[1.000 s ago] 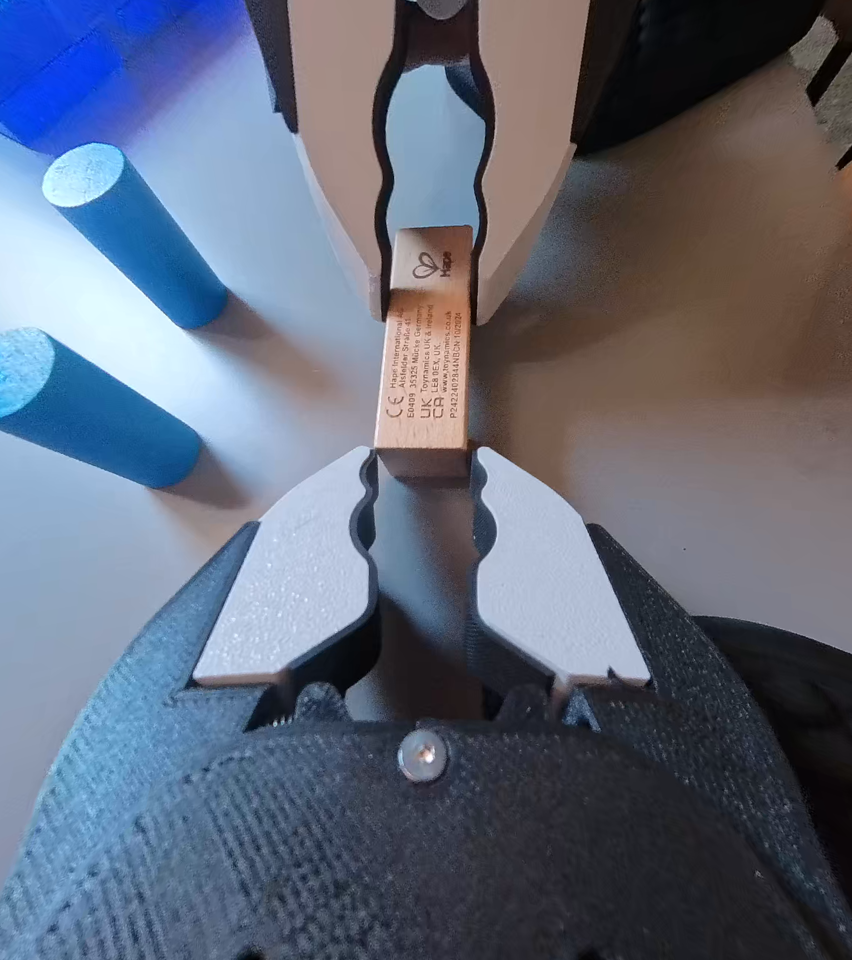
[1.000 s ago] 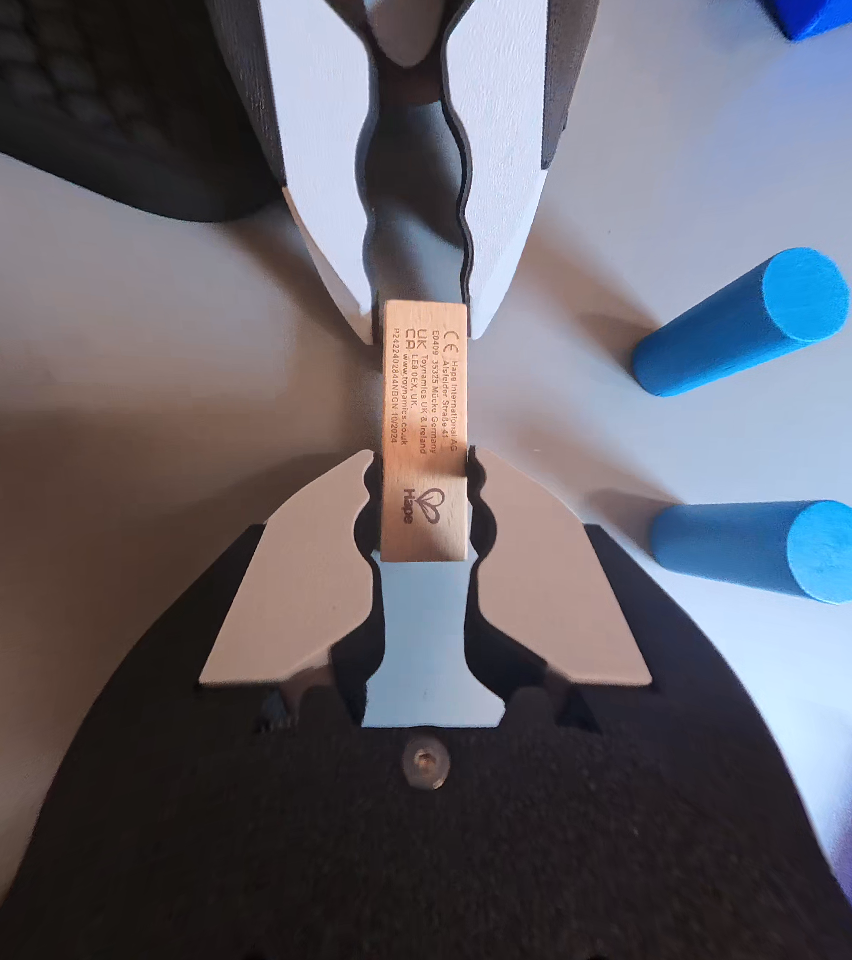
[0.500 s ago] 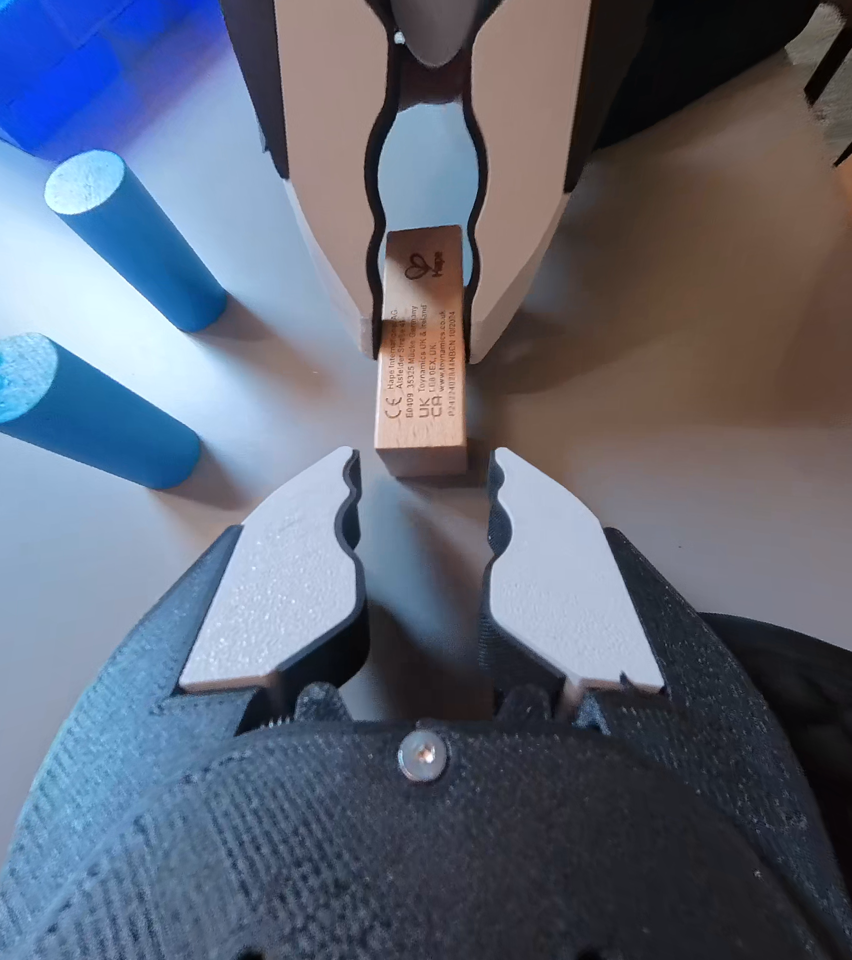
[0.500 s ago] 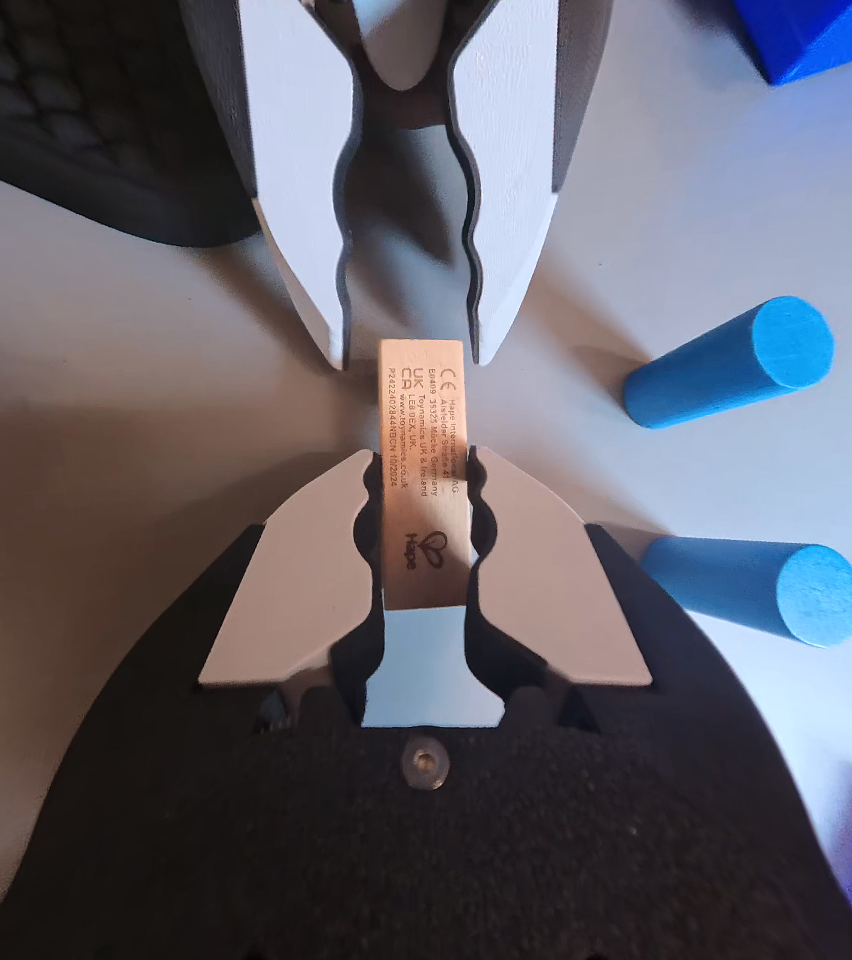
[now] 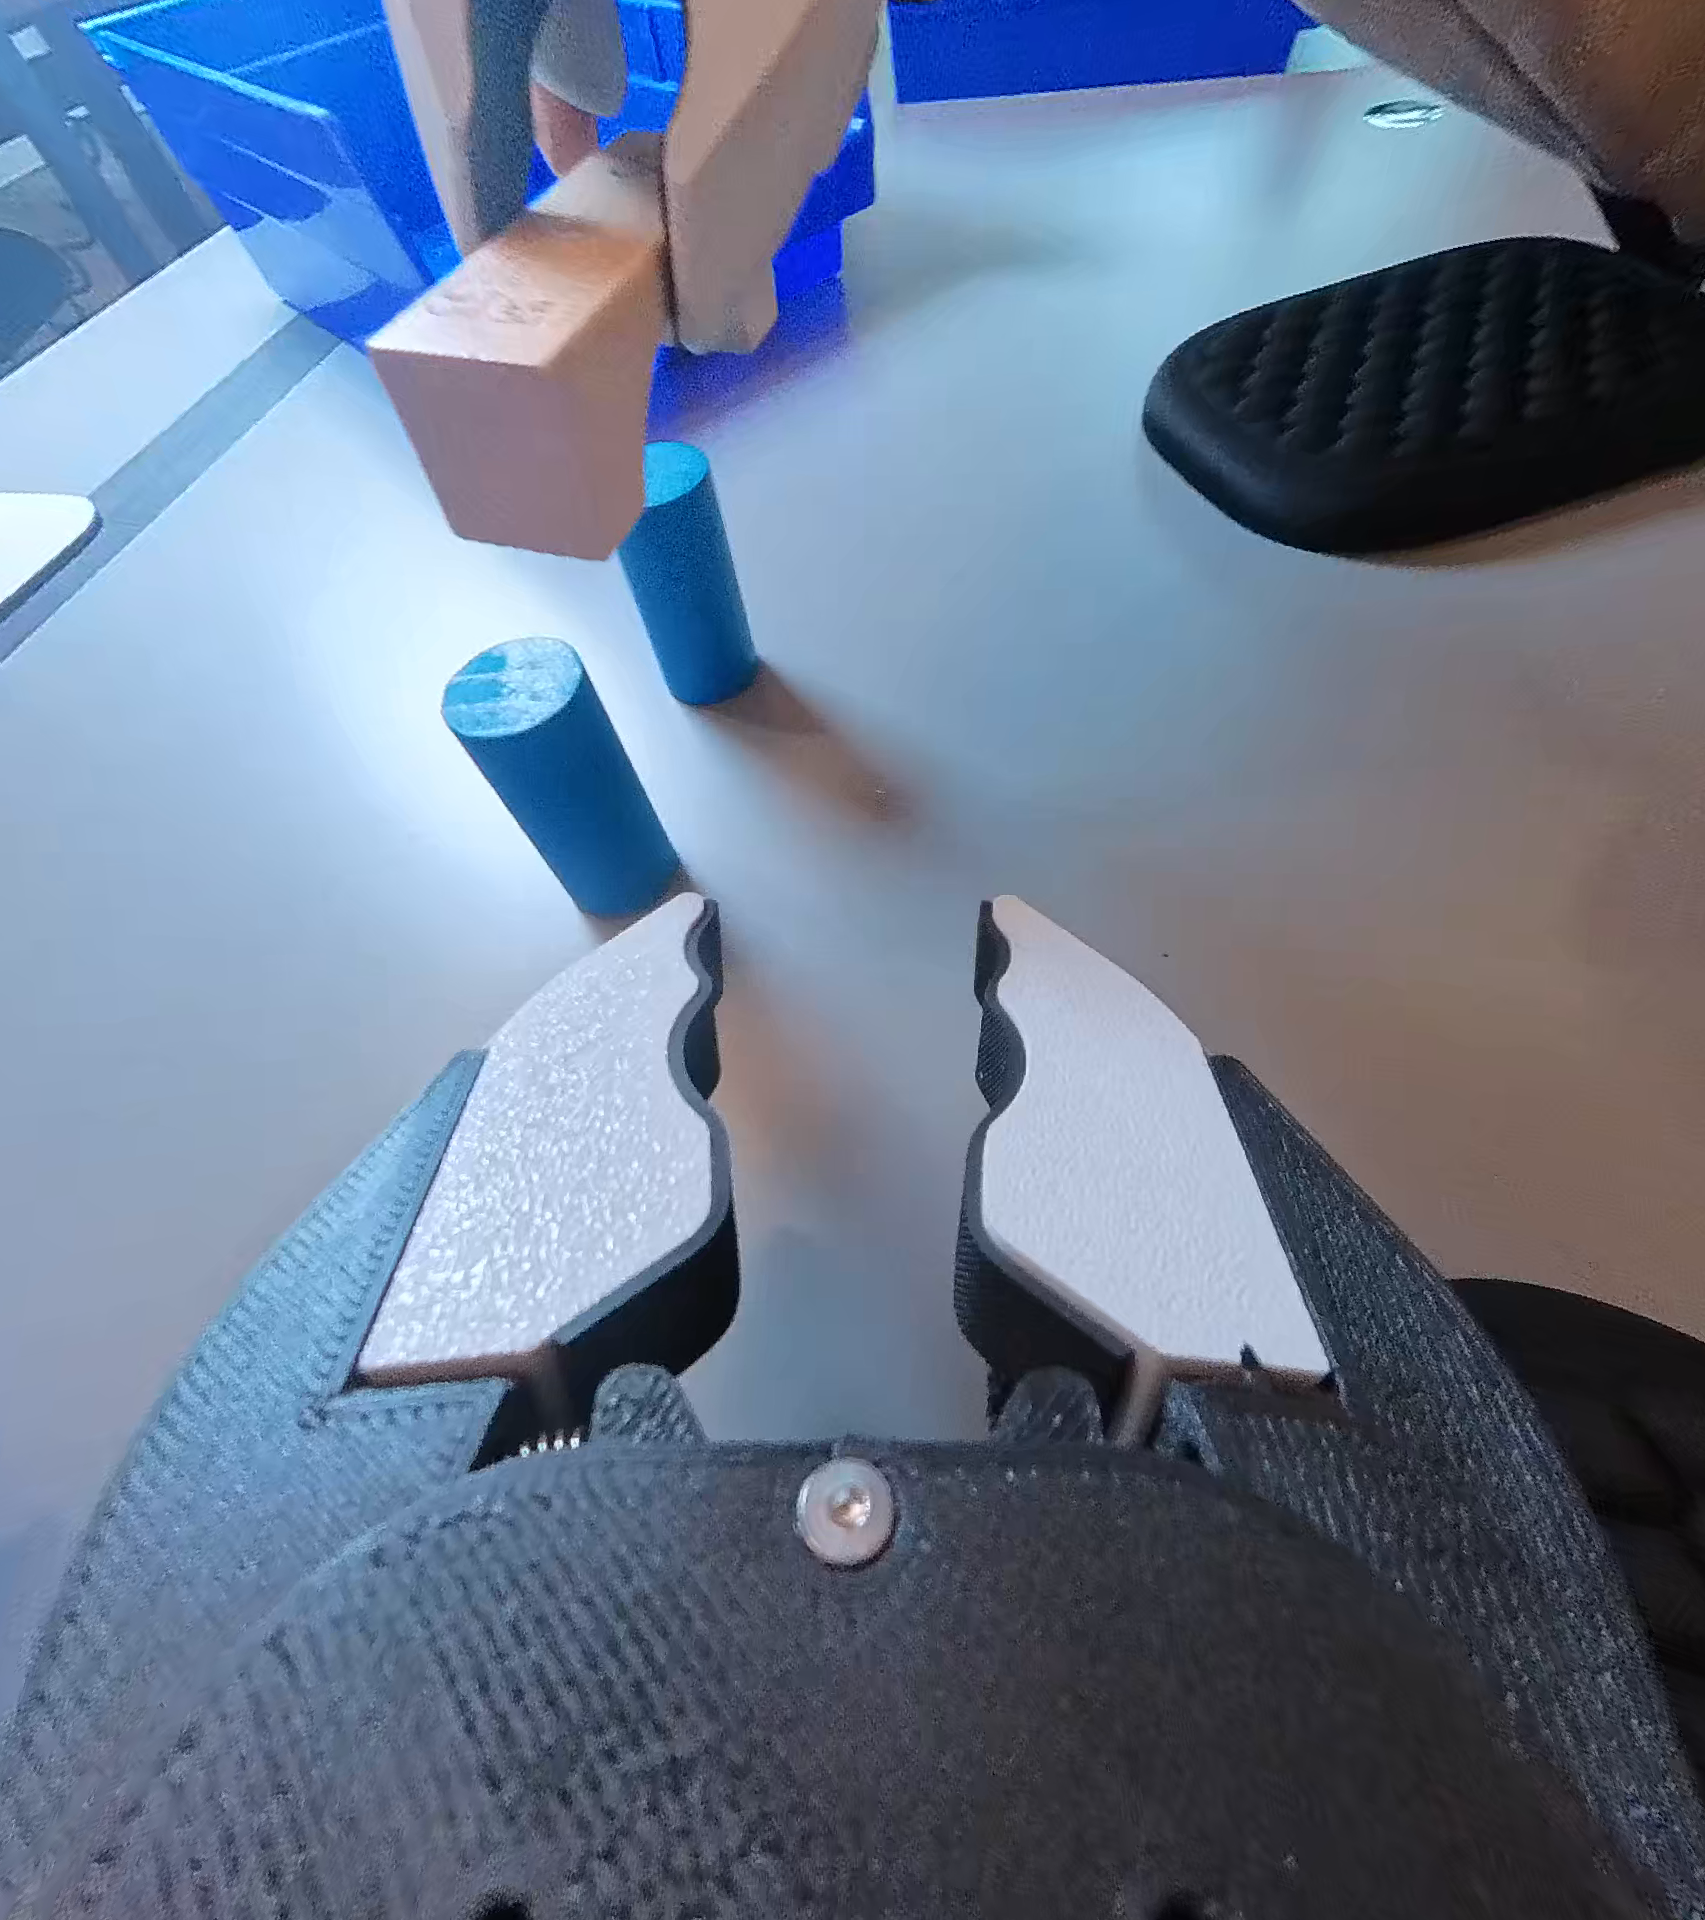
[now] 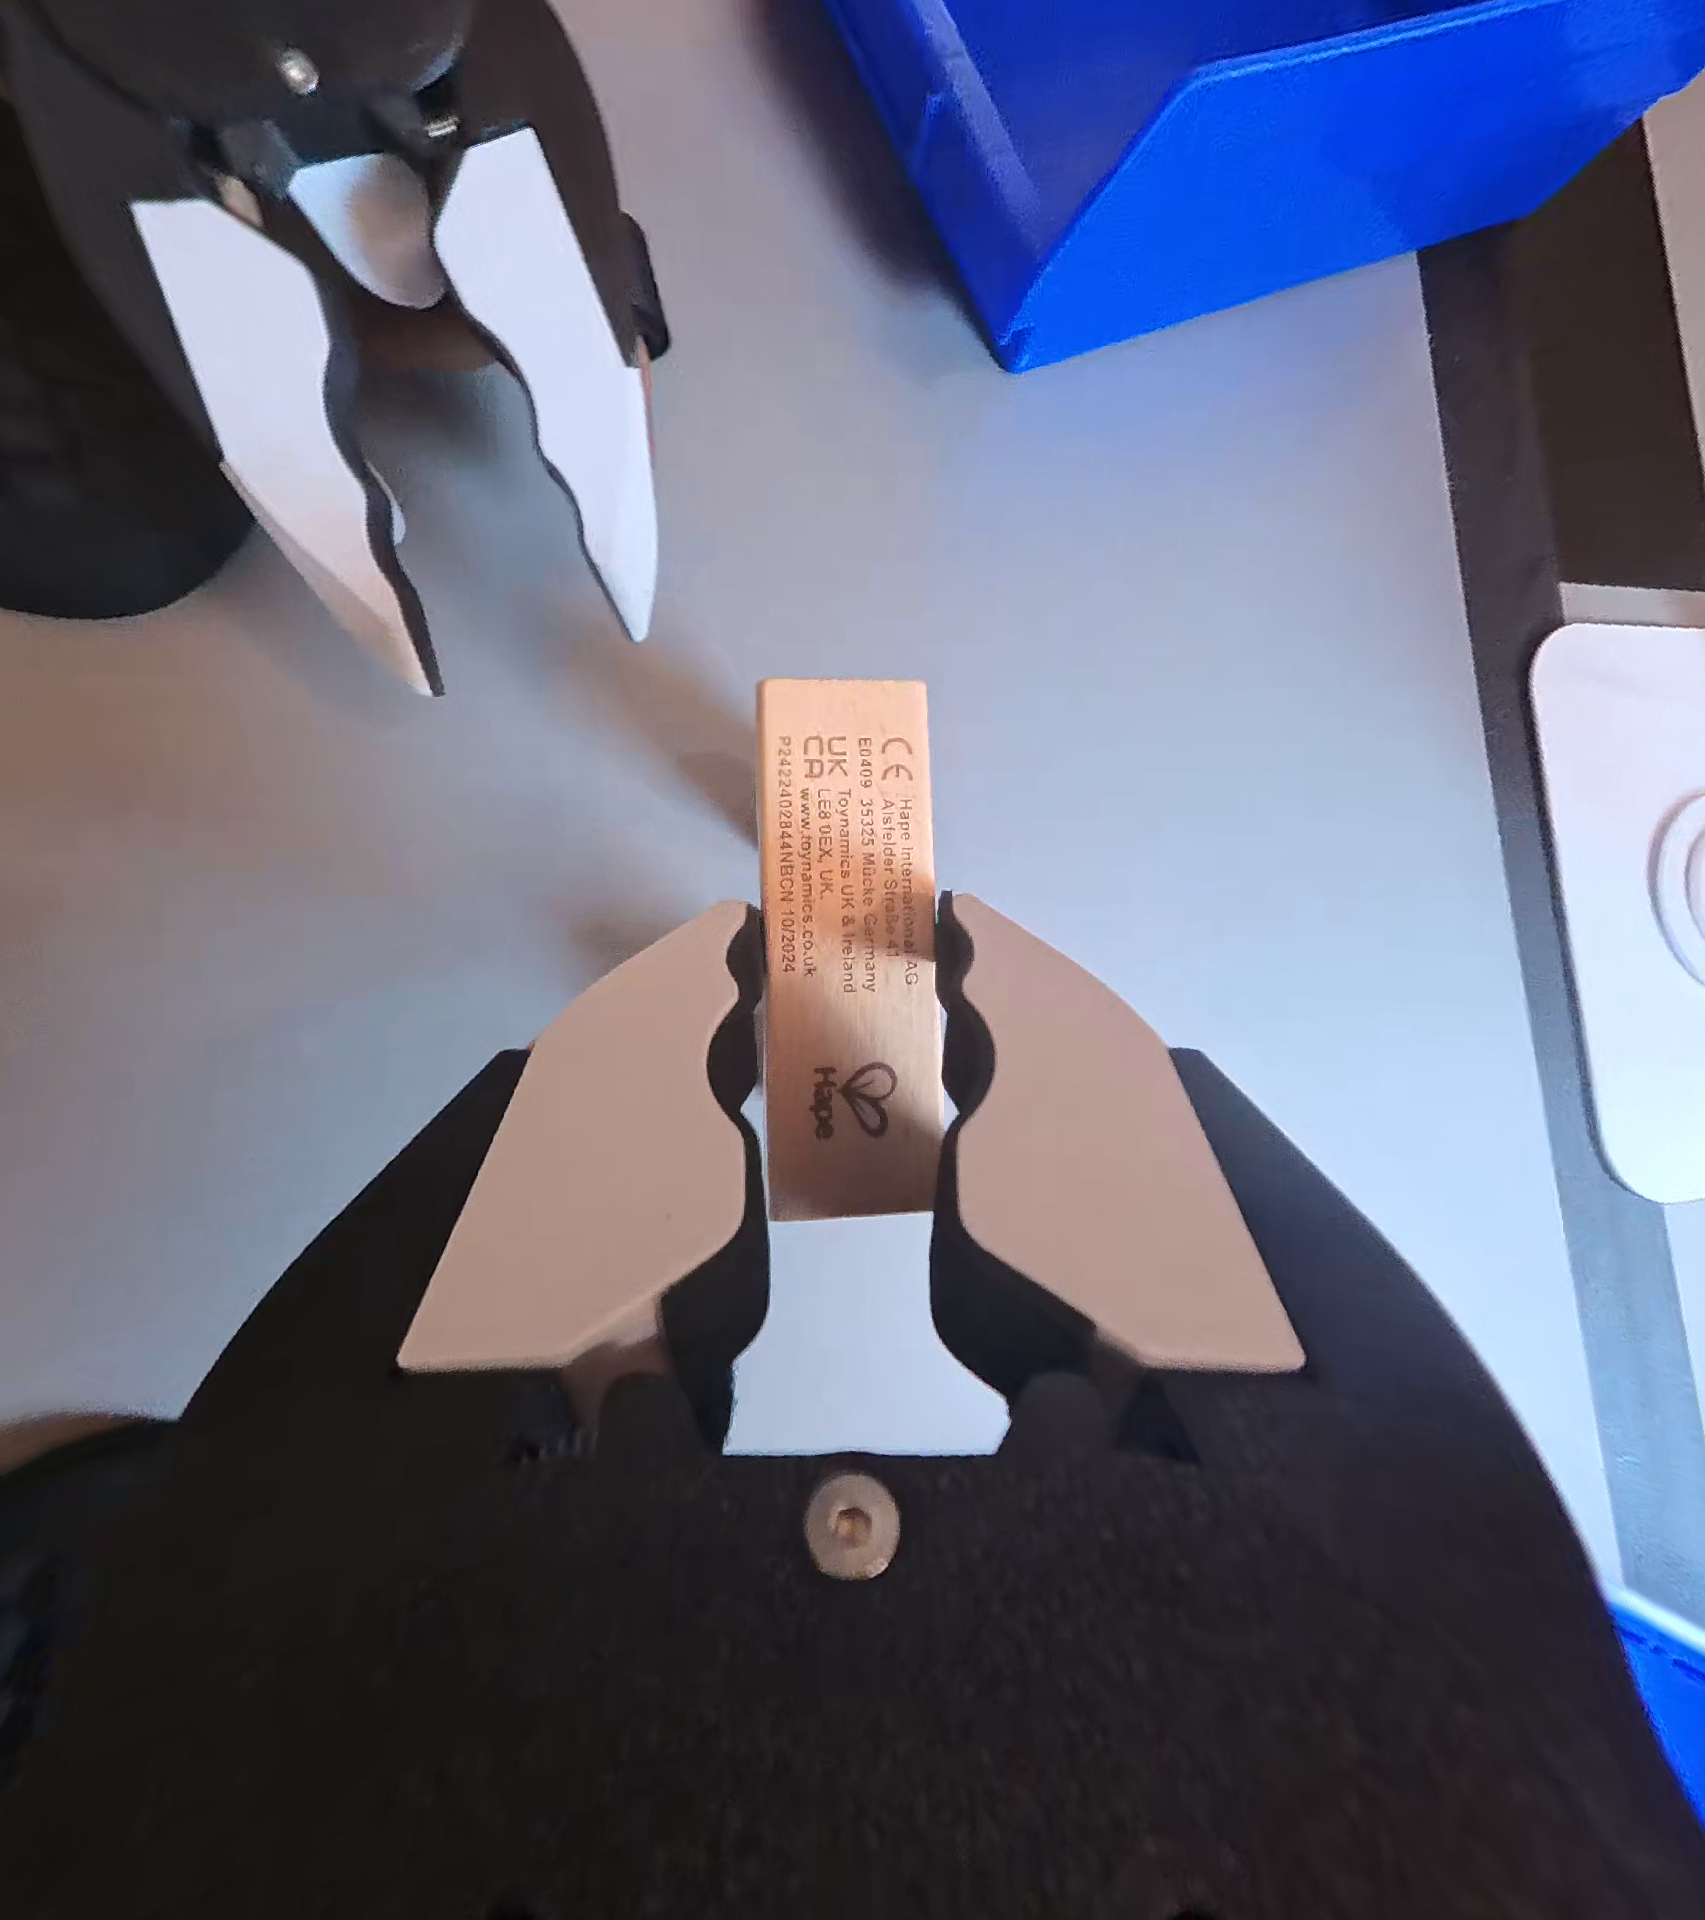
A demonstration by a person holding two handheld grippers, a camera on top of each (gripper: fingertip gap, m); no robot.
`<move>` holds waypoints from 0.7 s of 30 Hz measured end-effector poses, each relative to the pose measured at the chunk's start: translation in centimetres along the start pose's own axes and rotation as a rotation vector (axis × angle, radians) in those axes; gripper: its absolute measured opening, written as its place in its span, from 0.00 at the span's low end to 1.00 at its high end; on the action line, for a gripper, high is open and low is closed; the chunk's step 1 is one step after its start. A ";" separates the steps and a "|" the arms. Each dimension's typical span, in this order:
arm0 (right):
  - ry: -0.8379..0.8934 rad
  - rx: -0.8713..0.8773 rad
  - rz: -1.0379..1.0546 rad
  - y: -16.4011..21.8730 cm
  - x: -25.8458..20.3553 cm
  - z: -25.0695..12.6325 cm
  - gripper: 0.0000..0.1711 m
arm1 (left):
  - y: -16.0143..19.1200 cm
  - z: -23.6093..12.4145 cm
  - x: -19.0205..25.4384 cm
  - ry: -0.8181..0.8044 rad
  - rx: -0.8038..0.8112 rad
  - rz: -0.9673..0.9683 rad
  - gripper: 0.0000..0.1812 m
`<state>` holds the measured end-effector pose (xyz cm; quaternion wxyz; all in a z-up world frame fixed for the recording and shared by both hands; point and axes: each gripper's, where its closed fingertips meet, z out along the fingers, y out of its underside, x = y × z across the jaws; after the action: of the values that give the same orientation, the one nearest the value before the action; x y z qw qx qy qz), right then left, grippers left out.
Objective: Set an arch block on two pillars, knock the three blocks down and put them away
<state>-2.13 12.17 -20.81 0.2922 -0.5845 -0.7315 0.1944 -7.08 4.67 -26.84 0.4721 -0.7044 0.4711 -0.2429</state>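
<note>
Pale grey bench [image 5: 1243, 831], blue bin [image 5: 287, 135] at far edge. Right hand-held gripper [image 6: 848, 997] clamped on arch block [image 6: 843, 831], raised above two upright blue pillars [image 5: 562, 774]. Left hand-held gripper [image 5: 848, 925] apart, empty. Judged light, rigid, smooth wood; best held across flat sides, mid-length.

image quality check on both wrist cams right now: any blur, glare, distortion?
Left wrist view: motion blur on the wooden block and the right claw holding it; bright glare on the table around the two blue cylinders; wide-angle bending at the edges. Right wrist view: block sharp; left claw and blue bin softer.
</note>
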 end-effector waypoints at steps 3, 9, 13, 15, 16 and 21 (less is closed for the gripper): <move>-0.025 0.001 0.022 -0.2 1.1 0.4 0.19 | 0.3 0.1 -0.5 -0.033 -0.010 -0.008 0.26; -0.038 0.011 0.039 0.0 1.6 0.6 0.19 | 0.3 0.8 -2.3 -0.087 -0.024 -0.053 0.27; -0.021 0.028 0.037 0.0 1.6 0.6 0.19 | 0.2 1.9 -3.3 -0.090 -0.051 -0.096 0.28; -0.029 0.040 0.043 0.1 1.5 0.8 0.19 | 0.3 2.5 -3.7 -0.099 -0.062 -0.109 0.31; -0.032 0.032 0.045 0.3 1.5 1.0 0.19 | 0.3 2.7 -3.8 -0.098 -0.063 -0.116 0.32; -0.044 0.009 0.043 0.9 1.4 1.8 0.19 | -0.2 3.8 -3.9 -0.096 -0.065 -0.123 0.34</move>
<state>-2.84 13.87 -22.46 0.2743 -0.5945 -0.7241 0.2168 -5.73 9.81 -27.94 0.4550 -0.7579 0.4113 -0.2221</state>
